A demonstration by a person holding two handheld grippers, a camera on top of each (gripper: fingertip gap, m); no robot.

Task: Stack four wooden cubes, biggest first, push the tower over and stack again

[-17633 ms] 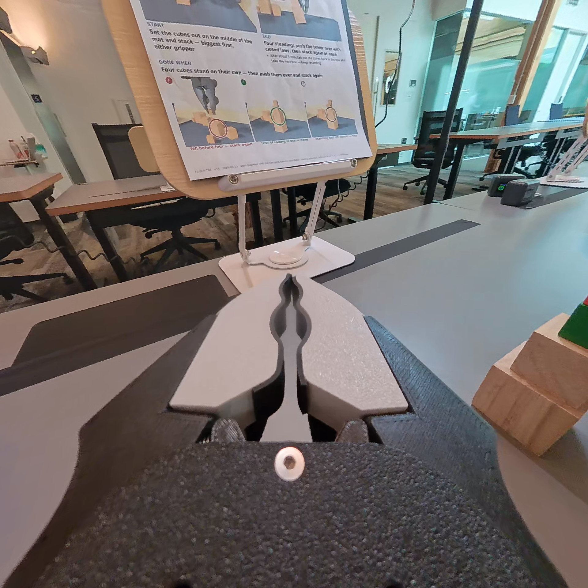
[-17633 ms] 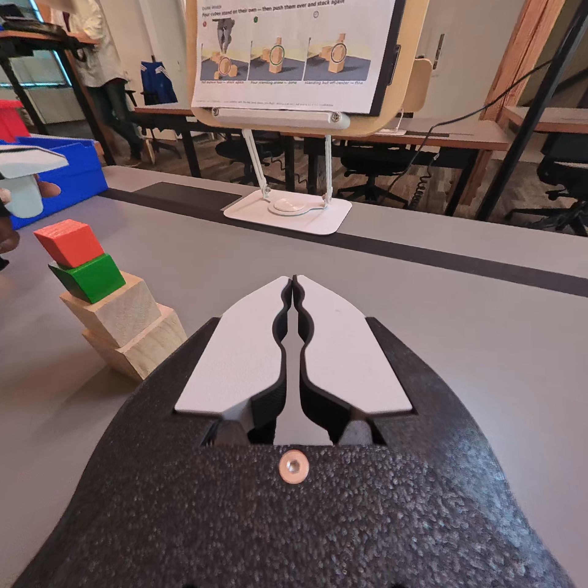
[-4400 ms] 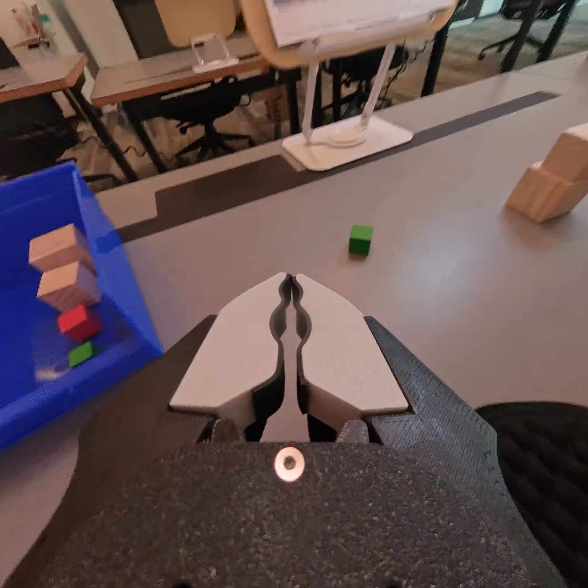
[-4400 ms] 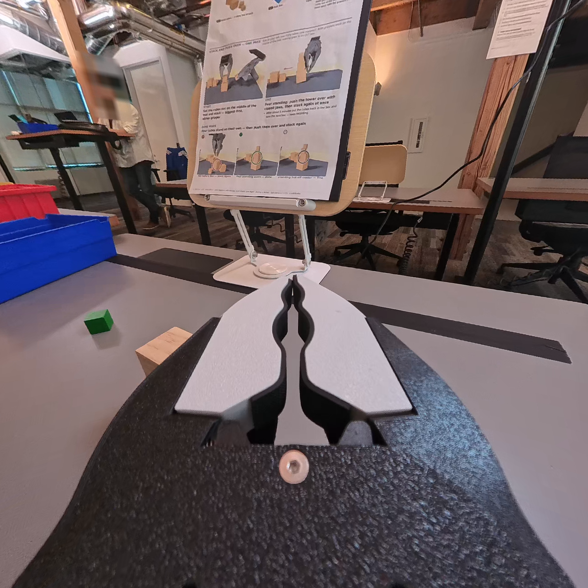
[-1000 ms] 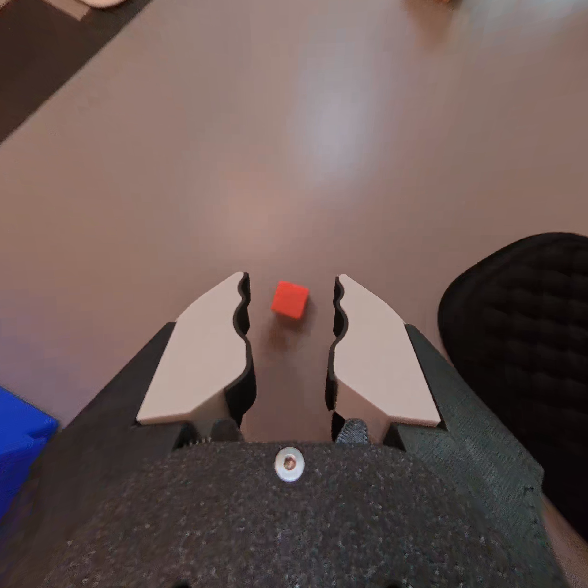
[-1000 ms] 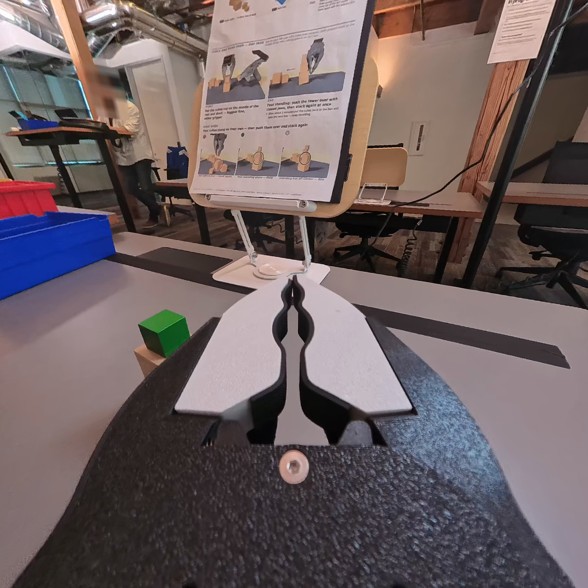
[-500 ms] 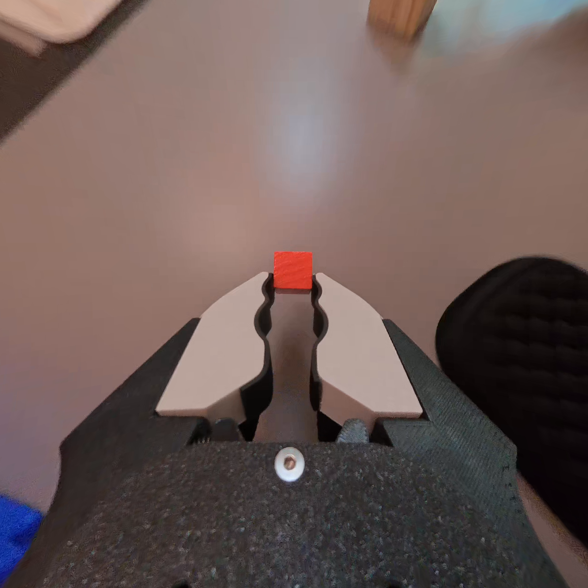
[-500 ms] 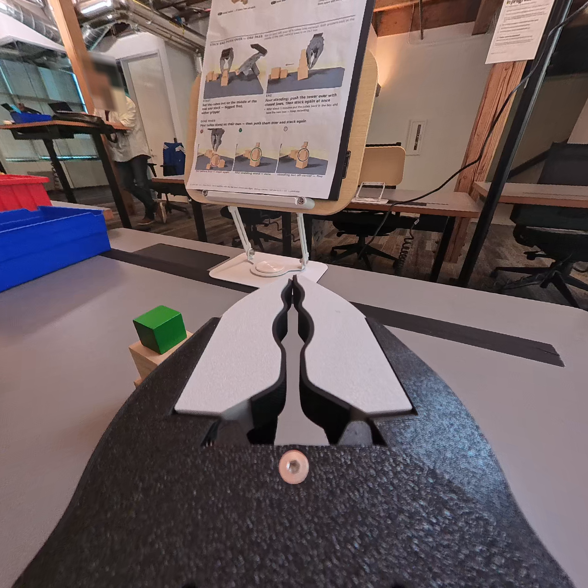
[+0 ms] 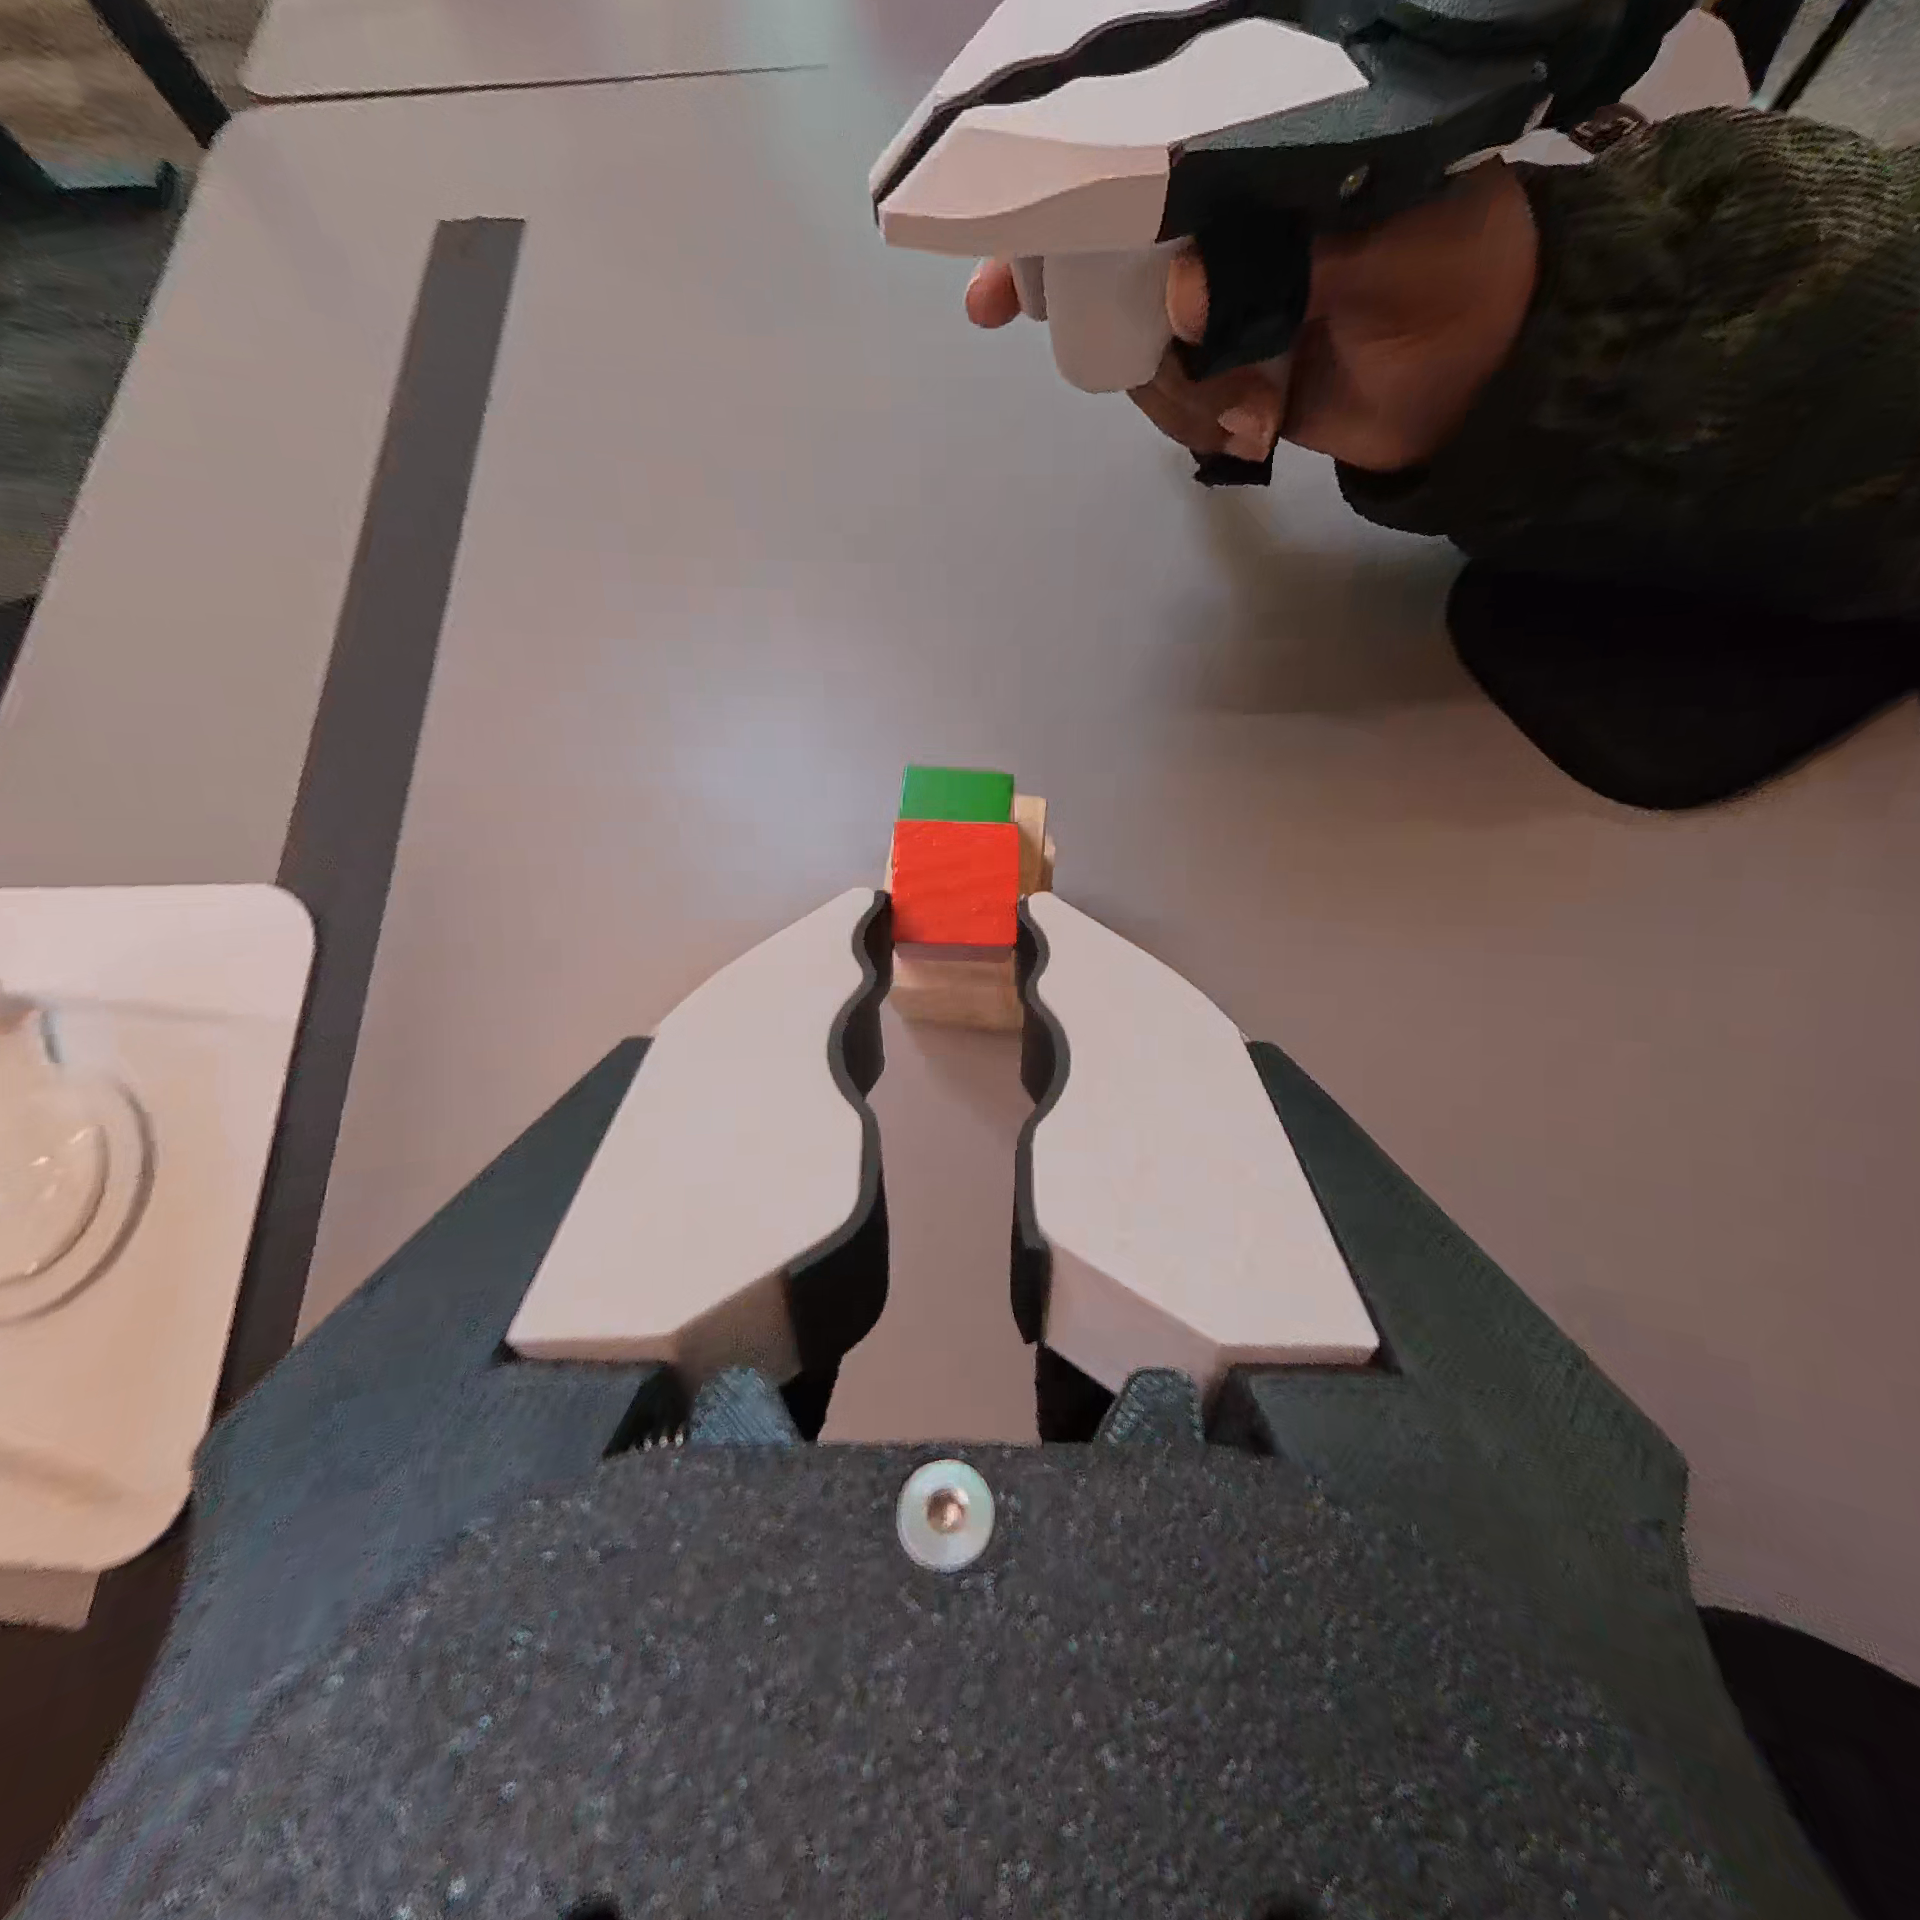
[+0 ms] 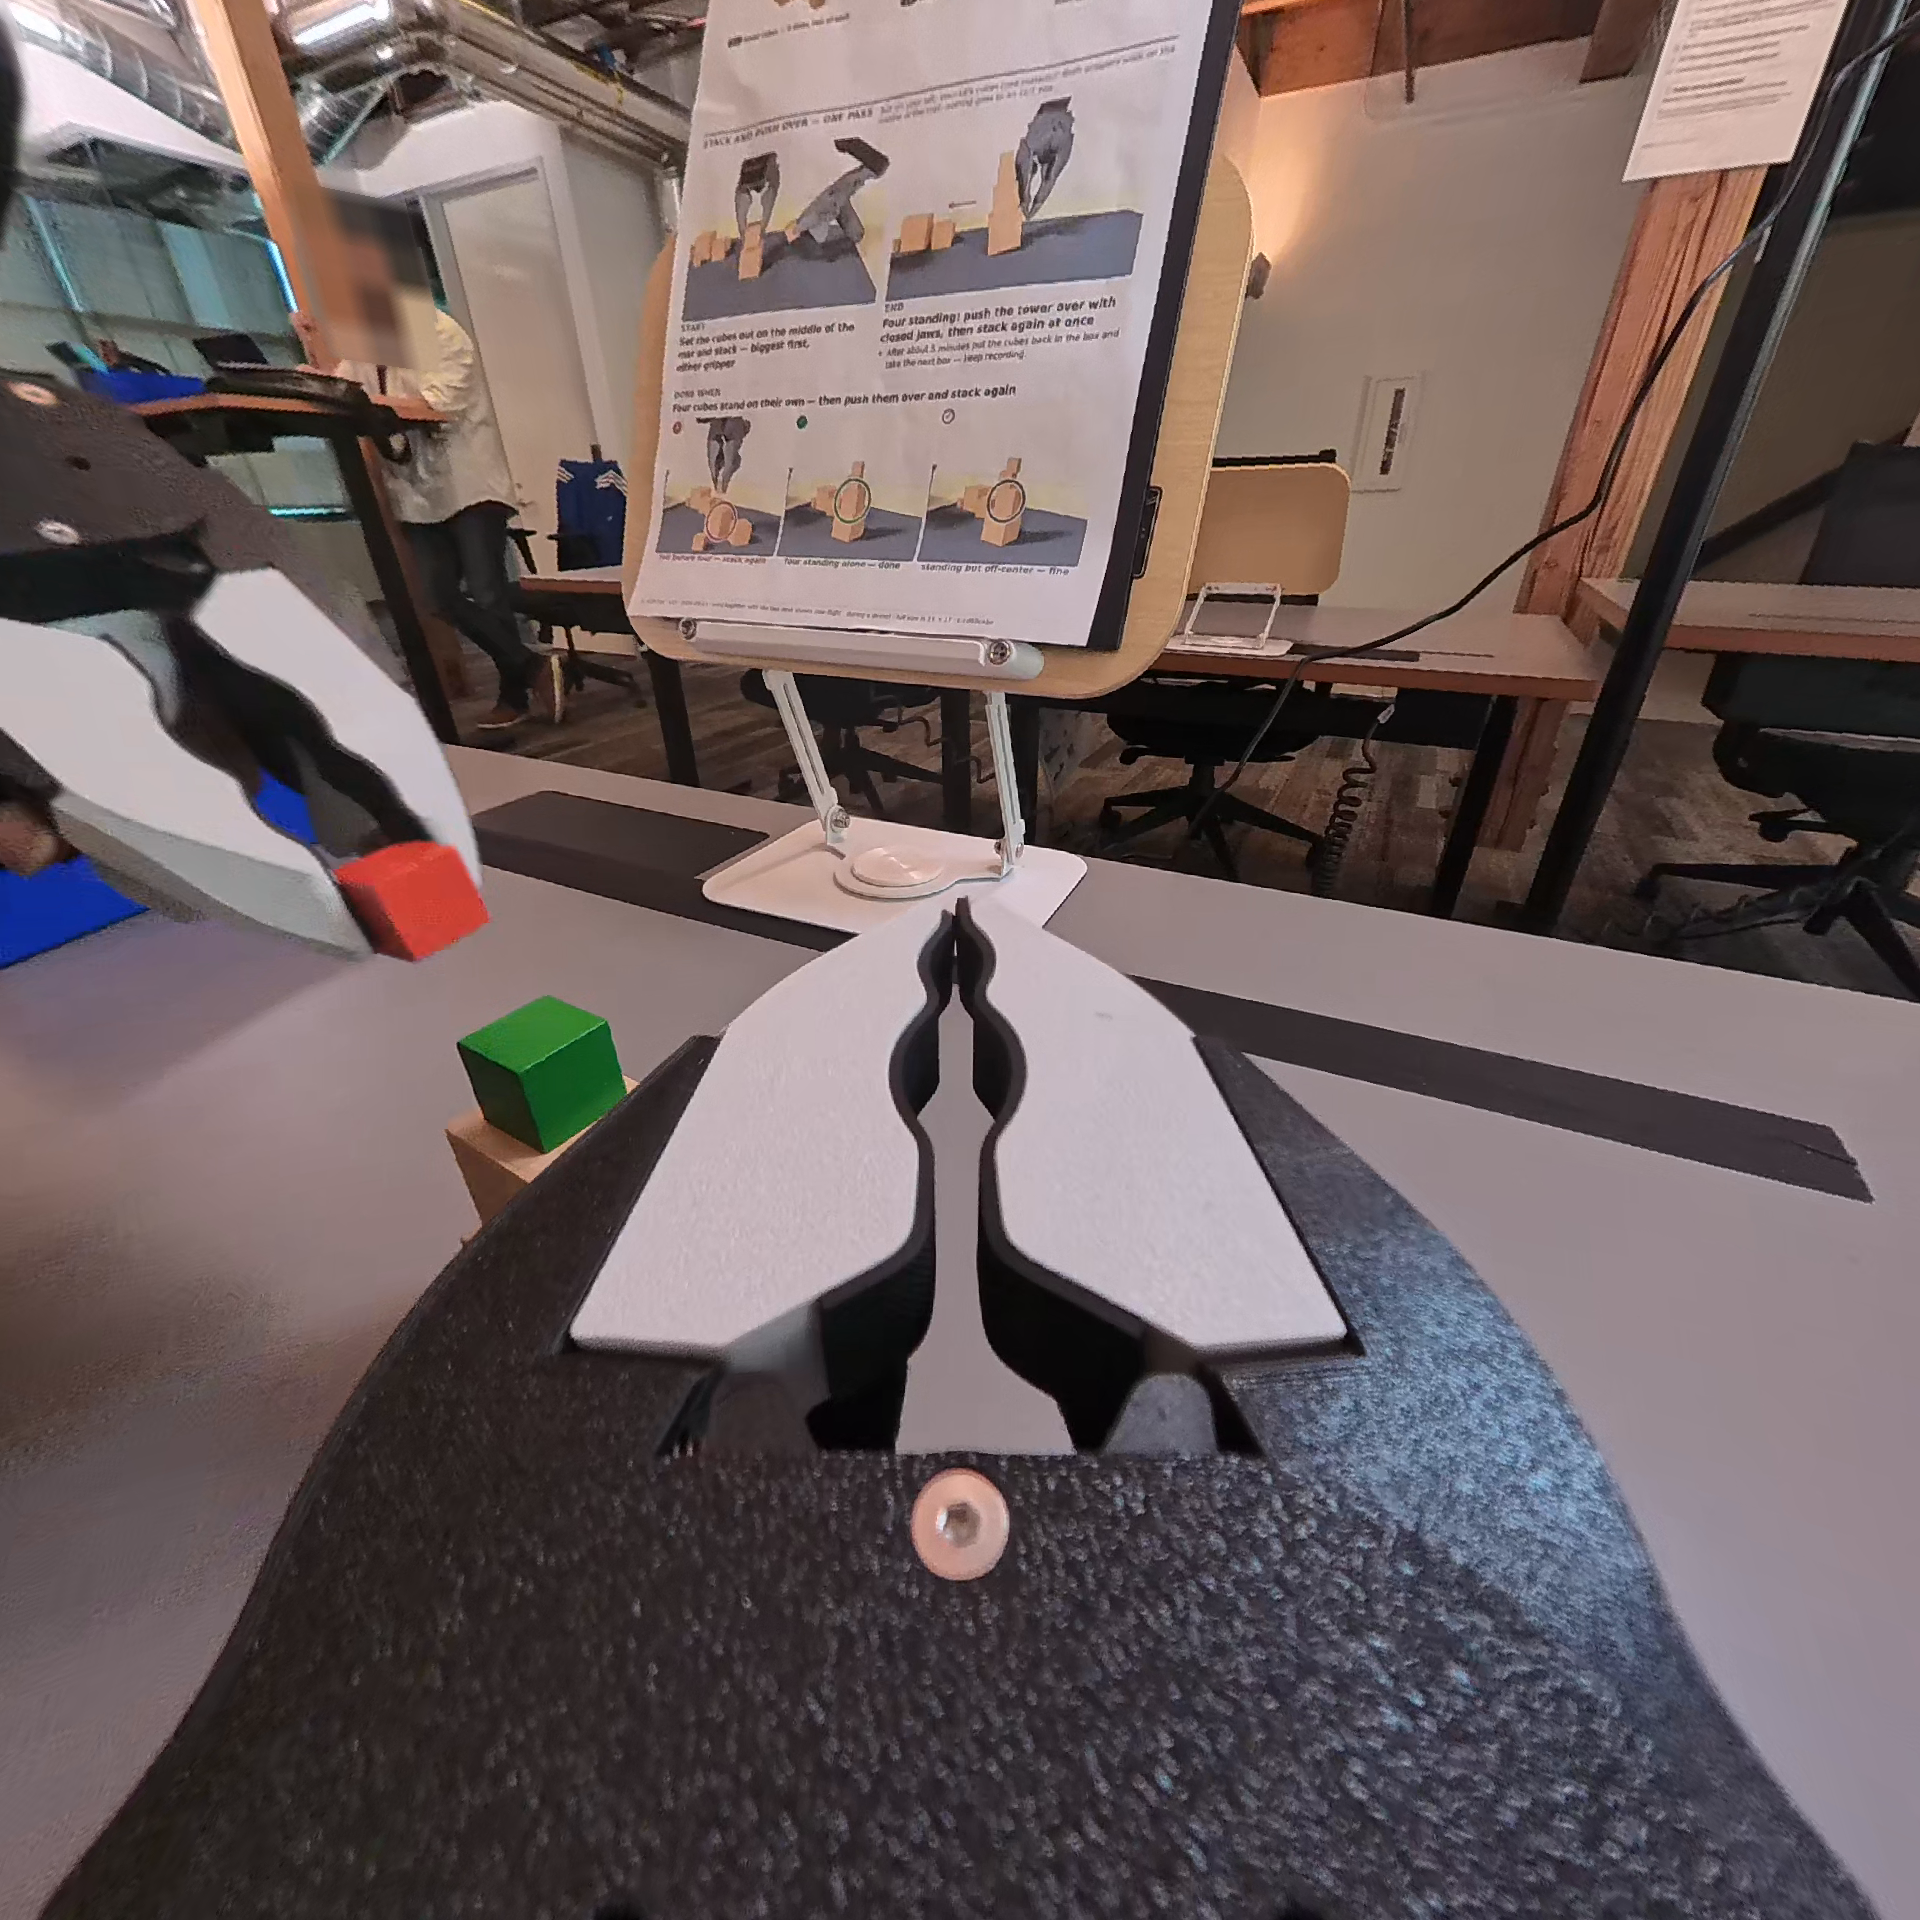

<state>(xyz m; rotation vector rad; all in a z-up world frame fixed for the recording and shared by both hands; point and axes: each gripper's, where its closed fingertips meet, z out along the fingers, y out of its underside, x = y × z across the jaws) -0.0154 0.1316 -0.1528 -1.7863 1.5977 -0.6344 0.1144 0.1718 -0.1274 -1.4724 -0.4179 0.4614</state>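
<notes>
The left tool [image 9: 954,925] clamps a red cube [image 9: 954,881] above the green cube [image 10: 540,1070] mid-tabletop [image 9: 675,520], bare tabletop all around. The right tool [image 10: 956,920], pressed together, holds nothing.

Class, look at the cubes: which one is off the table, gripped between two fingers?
The red cube, pinched at the left gripper tips; the green cube sits on a wooden block.

I see a red cube [image 9: 954,881] between the white fingers [image 9: 748,1122] of my left gripper [image 9: 954,914], which has a black, grainy body. Below it sits a green cube [image 9: 956,794] on pale wooden blocks [image 9: 956,987]. The table [image 9: 665,520] is grey with a dark stripe [image 9: 384,499]. A blue bin [image 10: 52,914] is at the left.
</notes>
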